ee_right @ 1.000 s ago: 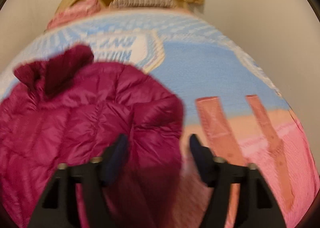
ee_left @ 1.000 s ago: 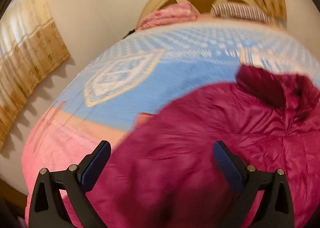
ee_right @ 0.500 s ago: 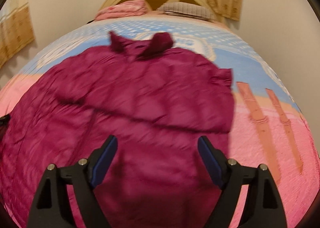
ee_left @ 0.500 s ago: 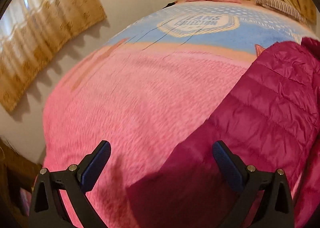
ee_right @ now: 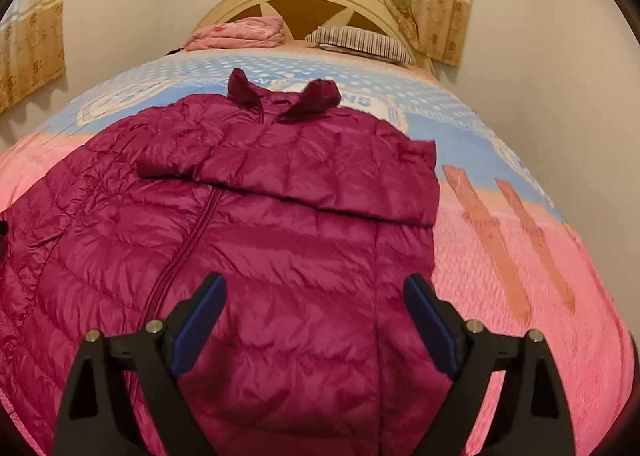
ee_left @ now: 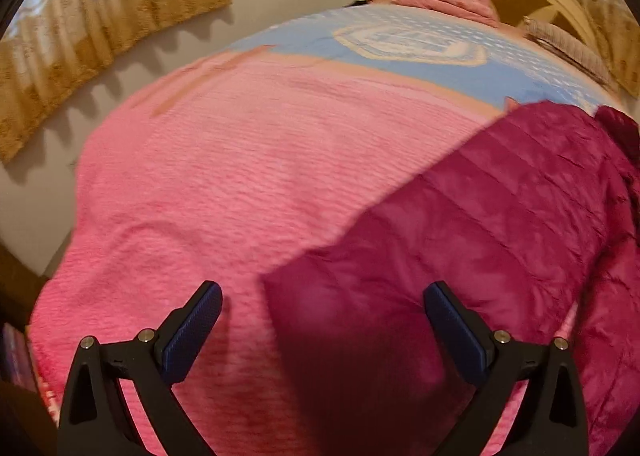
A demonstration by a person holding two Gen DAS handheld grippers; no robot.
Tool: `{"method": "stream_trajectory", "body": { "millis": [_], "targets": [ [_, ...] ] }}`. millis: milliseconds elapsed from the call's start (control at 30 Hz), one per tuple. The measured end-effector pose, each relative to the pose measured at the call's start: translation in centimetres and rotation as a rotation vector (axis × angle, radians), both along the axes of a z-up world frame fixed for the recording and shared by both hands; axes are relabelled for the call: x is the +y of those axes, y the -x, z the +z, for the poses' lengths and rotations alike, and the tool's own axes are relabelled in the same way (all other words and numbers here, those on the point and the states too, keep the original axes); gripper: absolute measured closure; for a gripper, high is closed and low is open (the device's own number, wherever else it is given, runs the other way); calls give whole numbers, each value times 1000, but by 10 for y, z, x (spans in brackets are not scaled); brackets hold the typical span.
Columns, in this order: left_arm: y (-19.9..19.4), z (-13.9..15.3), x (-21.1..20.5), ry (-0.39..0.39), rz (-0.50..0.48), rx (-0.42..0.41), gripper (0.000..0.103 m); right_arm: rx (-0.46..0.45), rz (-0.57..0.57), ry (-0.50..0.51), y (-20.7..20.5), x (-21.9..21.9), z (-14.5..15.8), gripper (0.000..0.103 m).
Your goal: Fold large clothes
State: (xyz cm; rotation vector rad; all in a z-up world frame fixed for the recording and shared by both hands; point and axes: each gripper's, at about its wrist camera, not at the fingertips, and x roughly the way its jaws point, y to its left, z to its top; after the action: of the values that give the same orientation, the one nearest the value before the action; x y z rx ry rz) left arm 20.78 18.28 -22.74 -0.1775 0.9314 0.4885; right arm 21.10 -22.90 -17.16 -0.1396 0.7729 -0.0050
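A magenta quilted jacket [ee_right: 280, 224] lies front up on the pink and blue bedspread [ee_right: 520, 336], collar [ee_right: 284, 96] toward the headboard. One sleeve [ee_right: 320, 180] is folded across the chest. My right gripper [ee_right: 315, 280] hovers over the jacket's lower half; its jaws are opening and grip nothing. In the left wrist view the jacket's [ee_left: 500, 216] outstretched edge ends between the fingers of my left gripper [ee_left: 322, 290]. Those jaws are closing, but the pads stand clear of the cloth.
A curved wooden headboard [ee_right: 304, 0] stands at the far end, with a folded pink blanket [ee_right: 240, 32] and a striped pillow [ee_right: 360, 40] before it. Yellow curtains [ee_left: 100, 16] hang on the wall left of the bed. The bedspread [ee_left: 240, 176] drops off at the left edge.
The left gripper swung from above the jacket body out to its left edge. The right gripper let go of the sleeve, now folded over the chest, drew back, and its jaws widened.
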Motion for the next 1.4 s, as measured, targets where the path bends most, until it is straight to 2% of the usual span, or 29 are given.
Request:
{"method": "stream_trajectory", "body": {
  "millis": [33,67,133,233,400,533,633,767,933,1167,1267,1300,1333,1367,1400],
  "targets": [
    [-2,-1,-3,29,-24,-4,38,2,-5,-13,1,-2,0,11],
    [-3,1,-7,53,-48,-15,46,-1,-8,-20,4,-3,1,11],
    [-5,6,-16,21,-74,-14,70,-18,-12,-31,9,-6,5,11],
    [-8,18,-19,-28,-94,-26,83,-39,-23,-35,18,-10,9,11],
    [-14,61,-15,-171,-96,-109,85,-50,-54,-23,19,-24,12,11],
    [-28,104,-33,-286,-135,-167,86,-56,-83,-33,18,-39,14,11],
    [-43,134,-55,-328,-177,-212,87,-62,-97,-31,16,-48,17,11],
    [-67,166,-111,-347,-260,-272,88,-77,-111,-2,11,-61,24,11],
    [-96,174,-197,-358,-393,-291,88,-81,-170,3,1,-94,29,11],
    [-127,137,-325,-394,-582,-260,88,-71,-227,-15,-3,-133,25,11],
    [-127,118,-367,-430,-625,-264,84,-54,-244,-22,-6,-147,18,11],
    [-128,112,-379,-442,-633,-259,75,-50,-250,-23,-7,-151,16,11],
    [-130,108,-389,-457,-639,-253,53,-43,-255,-24,-8,-154,14,11],
    [-129,103,-401,-474,-652,-253,39,-38,-260,-27,-9,-158,13,11],
    [-126,101,-410,-485,-660,-272,14,-34,-265,-32,-9,-161,12,11]
  ]
}}
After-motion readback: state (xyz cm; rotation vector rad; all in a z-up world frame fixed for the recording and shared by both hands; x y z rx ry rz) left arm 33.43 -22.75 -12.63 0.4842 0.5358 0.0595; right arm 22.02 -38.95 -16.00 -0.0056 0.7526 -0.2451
